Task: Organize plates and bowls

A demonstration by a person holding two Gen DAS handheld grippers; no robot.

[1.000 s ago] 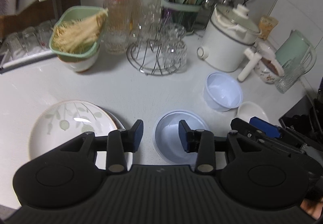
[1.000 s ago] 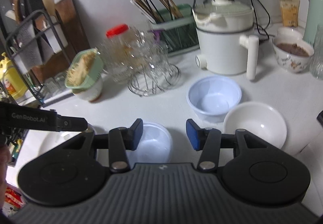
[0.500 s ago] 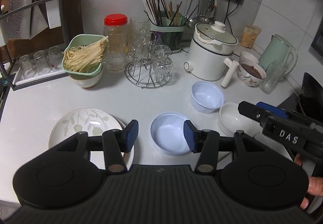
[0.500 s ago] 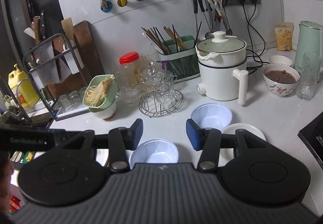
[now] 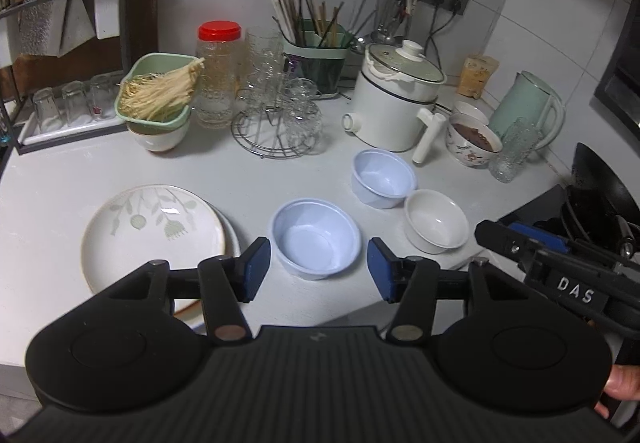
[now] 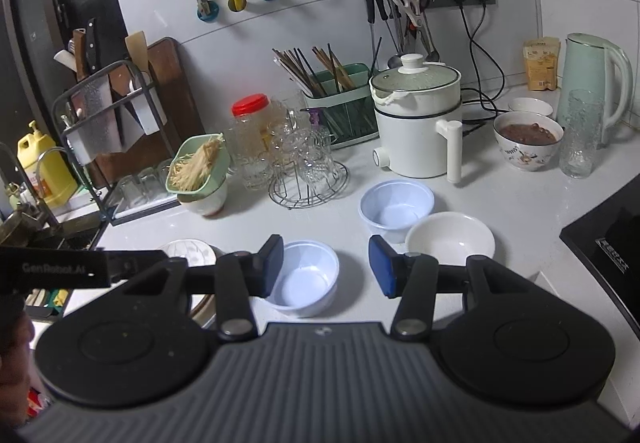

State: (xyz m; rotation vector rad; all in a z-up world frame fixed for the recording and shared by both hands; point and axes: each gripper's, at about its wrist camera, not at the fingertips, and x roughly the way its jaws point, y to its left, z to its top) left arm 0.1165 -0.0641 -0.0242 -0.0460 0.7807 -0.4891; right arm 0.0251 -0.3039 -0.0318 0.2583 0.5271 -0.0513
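Observation:
A leaf-patterned plate [image 5: 152, 231] lies on another plate at the counter's front left; it shows partly in the right wrist view [image 6: 188, 249]. A pale blue bowl [image 5: 316, 237] [image 6: 304, 277] sits in front of both grippers. A second pale blue bowl [image 5: 383, 183] [image 6: 396, 209] and a white bowl [image 5: 436, 221] [image 6: 450, 241] stand to its right, close together. My left gripper [image 5: 319, 269] is open and empty above the near blue bowl. My right gripper [image 6: 326, 267] is open and empty, held above the counter; it also shows in the left wrist view [image 5: 536, 245].
Behind stand a glass rack [image 5: 280, 123], a red-lidded jar [image 5: 218, 75], a green basket of noodles on a bowl [image 5: 160, 99], a white cooker [image 5: 396, 103], a filled patterned bowl [image 5: 472, 139], a kettle [image 5: 528, 111]. A black stove with a wok [image 5: 600, 195] is at the right.
Both grippers have risen and drawn back from the counter, so more of the wall and counter shows. Both stay open and empty. The dishes have not moved.

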